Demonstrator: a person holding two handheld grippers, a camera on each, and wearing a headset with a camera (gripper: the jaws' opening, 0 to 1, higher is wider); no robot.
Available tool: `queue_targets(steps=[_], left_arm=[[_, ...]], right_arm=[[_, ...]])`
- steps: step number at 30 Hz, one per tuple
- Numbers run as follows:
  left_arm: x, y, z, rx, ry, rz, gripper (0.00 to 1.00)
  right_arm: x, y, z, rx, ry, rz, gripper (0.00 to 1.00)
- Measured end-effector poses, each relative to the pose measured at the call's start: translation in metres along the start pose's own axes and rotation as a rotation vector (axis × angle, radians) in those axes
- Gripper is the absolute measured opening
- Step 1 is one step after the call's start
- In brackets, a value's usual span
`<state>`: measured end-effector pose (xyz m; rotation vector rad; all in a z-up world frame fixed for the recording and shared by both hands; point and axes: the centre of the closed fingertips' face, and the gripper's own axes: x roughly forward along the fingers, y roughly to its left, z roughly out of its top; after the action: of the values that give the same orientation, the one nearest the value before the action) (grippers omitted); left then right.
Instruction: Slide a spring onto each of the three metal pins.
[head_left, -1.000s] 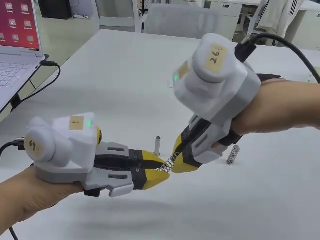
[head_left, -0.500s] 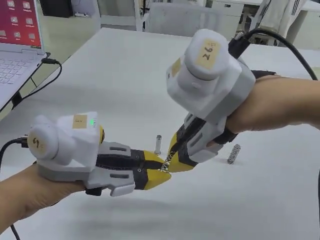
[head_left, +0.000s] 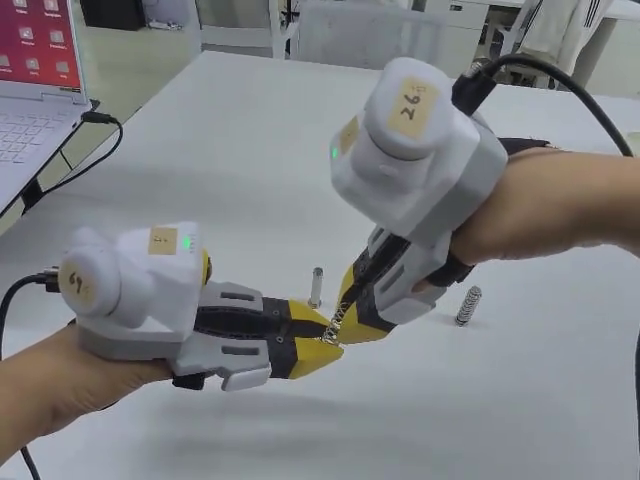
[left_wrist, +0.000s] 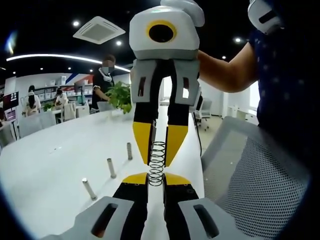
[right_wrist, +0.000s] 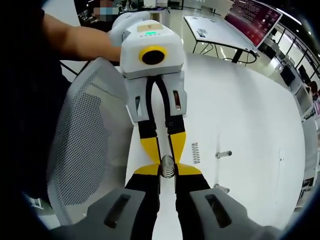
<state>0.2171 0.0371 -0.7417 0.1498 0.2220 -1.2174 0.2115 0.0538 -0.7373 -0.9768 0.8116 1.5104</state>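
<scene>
A small metal spring (head_left: 335, 319) hangs in the air between both grippers. My left gripper (head_left: 322, 346) comes in from the lower left, shut on one end. My right gripper (head_left: 346, 322) reaches down from the upper right, shut on the other end. In the left gripper view the spring (left_wrist: 157, 156) runs from my own jaws (left_wrist: 156, 179) up into the right gripper's yellow fingers (left_wrist: 142, 140). A bare pin (head_left: 316, 287) stands just behind the tips. A second spring (head_left: 467, 306) stands upright to the right; whether a pin is inside it I cannot tell. Two bare pins (left_wrist: 89, 188) (left_wrist: 111, 168) line up with that spring (left_wrist: 129, 151).
The white table (head_left: 240, 150) stretches away behind the grippers. An open laptop (head_left: 35, 90) with a black cable (head_left: 95, 150) sits at the far left. A grey mesh chair (head_left: 370, 40) stands at the far edge. People stand in the background (left_wrist: 105, 80).
The right gripper has edged slightly left, closer to the left gripper's tips. The spring stays held between both; the head camera has shifted a little.
</scene>
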Motion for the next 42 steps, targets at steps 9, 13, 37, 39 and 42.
queue_targets(steps=[9, 13, 37, 39, 42], left_arm=[[-0.002, 0.002, -0.002, -0.013, 0.002, 0.01, 0.11], [-0.004, 0.005, -0.002, -0.025, -0.003, 0.017, 0.16], [-0.018, 0.021, -0.017, -0.094, 0.034, 0.11, 0.55], [-0.019, 0.022, -0.019, -0.097, 0.037, 0.117, 0.58], [-0.021, 0.025, -0.021, -0.105, 0.044, 0.135, 0.63]], right_arm=[[-0.002, -0.005, -0.005, 0.008, 0.012, -0.009, 0.08], [-0.004, -0.009, -0.009, 0.017, 0.02, -0.014, 0.08], [-0.023, -0.026, -0.035, 0.088, 0.04, -0.063, 0.08], [-0.024, -0.027, -0.036, 0.094, 0.041, -0.065, 0.08], [-0.028, -0.03, -0.041, 0.107, 0.046, -0.074, 0.08]])
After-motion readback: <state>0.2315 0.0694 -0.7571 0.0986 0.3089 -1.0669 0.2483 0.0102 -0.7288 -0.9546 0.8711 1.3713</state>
